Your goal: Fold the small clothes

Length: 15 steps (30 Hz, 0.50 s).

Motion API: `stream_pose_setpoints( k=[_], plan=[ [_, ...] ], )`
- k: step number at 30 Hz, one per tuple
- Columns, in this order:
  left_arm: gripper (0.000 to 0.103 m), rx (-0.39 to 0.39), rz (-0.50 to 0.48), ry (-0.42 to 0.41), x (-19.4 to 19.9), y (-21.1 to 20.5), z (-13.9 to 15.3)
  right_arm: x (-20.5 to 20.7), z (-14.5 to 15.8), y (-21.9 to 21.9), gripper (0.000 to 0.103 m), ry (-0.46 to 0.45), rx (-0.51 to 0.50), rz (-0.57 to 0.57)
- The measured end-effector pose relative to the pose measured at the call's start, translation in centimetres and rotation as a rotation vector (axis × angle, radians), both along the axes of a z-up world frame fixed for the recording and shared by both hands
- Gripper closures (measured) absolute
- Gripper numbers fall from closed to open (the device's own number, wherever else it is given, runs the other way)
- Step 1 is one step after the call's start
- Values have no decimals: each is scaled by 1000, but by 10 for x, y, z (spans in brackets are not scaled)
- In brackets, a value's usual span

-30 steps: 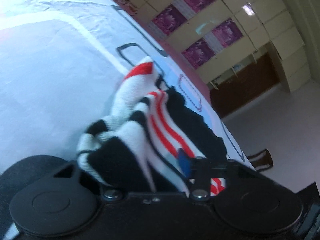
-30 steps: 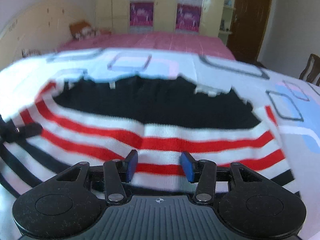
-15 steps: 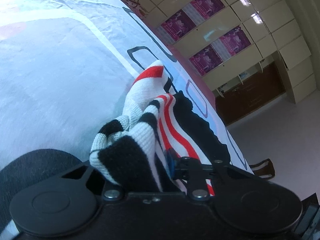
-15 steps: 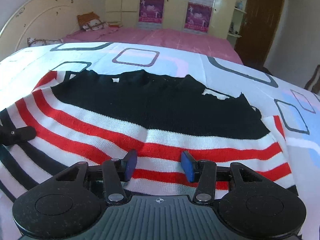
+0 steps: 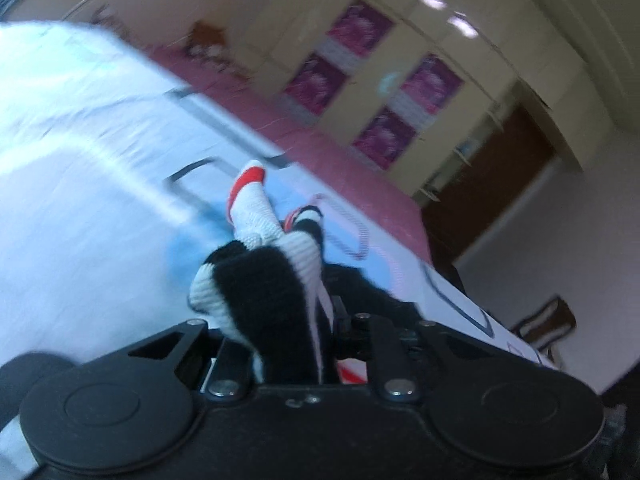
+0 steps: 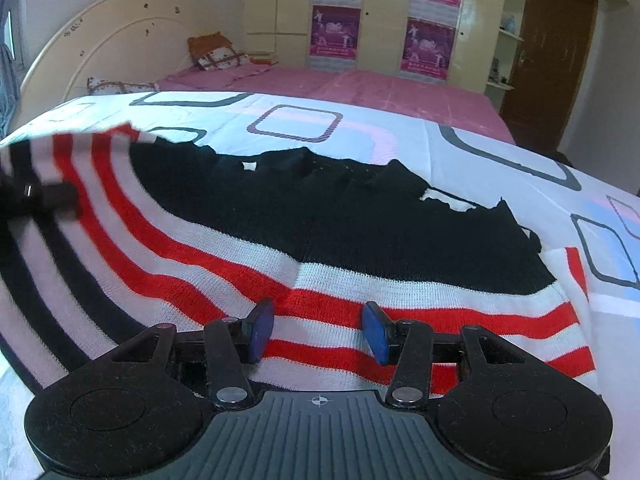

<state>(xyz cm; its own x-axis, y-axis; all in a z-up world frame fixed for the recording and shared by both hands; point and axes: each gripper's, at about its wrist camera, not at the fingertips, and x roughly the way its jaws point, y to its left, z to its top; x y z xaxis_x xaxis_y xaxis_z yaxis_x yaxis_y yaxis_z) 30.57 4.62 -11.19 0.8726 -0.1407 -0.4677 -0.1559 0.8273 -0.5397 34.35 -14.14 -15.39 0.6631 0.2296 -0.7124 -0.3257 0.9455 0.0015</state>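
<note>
A small knit sweater (image 6: pixel 320 240), black at the top with red, white and black stripes, lies spread on the bed. My right gripper (image 6: pixel 318 332) is open and empty, its blue pads just above the striped hem. My left gripper (image 5: pixel 316 320) is shut on a bunched part of the sweater (image 5: pixel 264 280) and holds it raised off the bed. In the right wrist view the left gripper (image 6: pixel 40 198) shows at the far left, lifting that side of the sweater, which curls upward there.
The bed has a white sheet with square outlines (image 6: pixel 296 124) and a pink cover behind (image 6: pixel 340 84). A cream headboard (image 6: pixel 120 40), wardrobe with purple posters (image 6: pixel 384 12), brown door (image 6: pixel 552 60) and a chair (image 5: pixel 548 320) stand around.
My left gripper has lifted and swung with the gripped cloth, so the sweater's left side has risen and started to curl over. My right gripper has stayed open over the hem.
</note>
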Motion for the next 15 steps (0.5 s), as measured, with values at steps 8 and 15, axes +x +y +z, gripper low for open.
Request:
stream_pose_setpoints(
  k=[8,15],
  plan=[
    [86,151,-246,-93,16,-94,37,-7,25,-66,55,-13,129,-94],
    [86,302,-495,-104,12,-197,6,-30,31,-159,55,-23,139,-257]
  ],
)
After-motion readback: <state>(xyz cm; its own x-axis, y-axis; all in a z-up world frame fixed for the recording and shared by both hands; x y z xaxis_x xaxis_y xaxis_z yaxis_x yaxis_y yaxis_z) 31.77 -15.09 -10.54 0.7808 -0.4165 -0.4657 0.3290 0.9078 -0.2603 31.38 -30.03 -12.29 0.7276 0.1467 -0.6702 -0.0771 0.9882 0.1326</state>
